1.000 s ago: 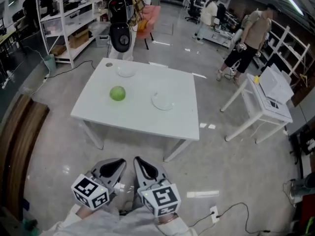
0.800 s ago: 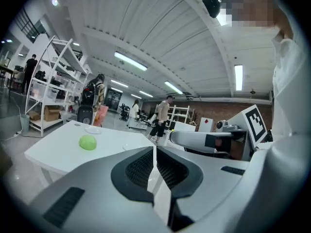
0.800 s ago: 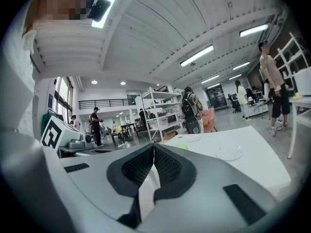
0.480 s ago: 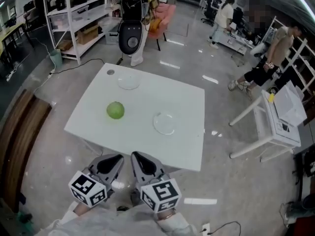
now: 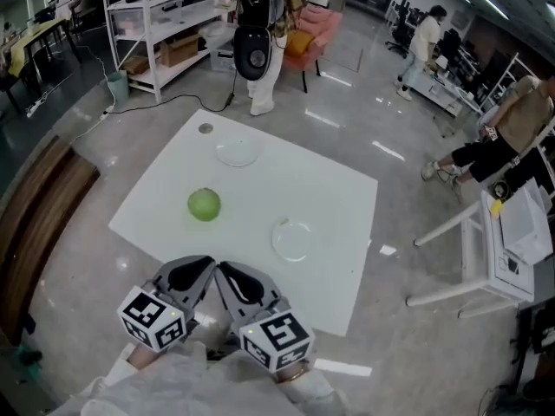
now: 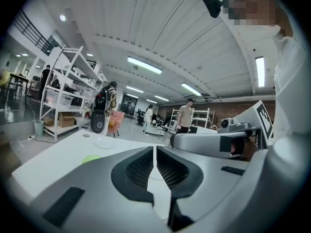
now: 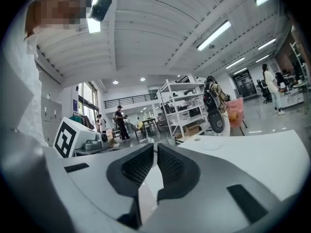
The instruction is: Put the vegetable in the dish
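Note:
A round green vegetable (image 5: 205, 204) lies on the white table (image 5: 329, 206), left of centre; it shows as a green patch (image 6: 90, 159) in the left gripper view. One clear glass dish (image 5: 293, 239) sits toward the table's right near side, another clear dish (image 5: 238, 152) at the far side. My left gripper (image 5: 208, 264) and right gripper (image 5: 219, 267) hover side by side over the table's near edge, tips almost touching each other. Both are shut with nothing between the jaws (image 6: 154, 152) (image 7: 155, 152).
A small dark disc (image 5: 205, 129) lies at the table's far corner. White shelving (image 5: 165, 24), a pink chair (image 5: 310, 37) and a black device on a stand (image 5: 254, 59) lie beyond the table. People stand at the right (image 5: 512, 128). A smaller white table (image 5: 512, 241) is right.
The view has closed in on the table, which now reaches under both grippers. The grippers stay together and shut. The people at the right have shifted.

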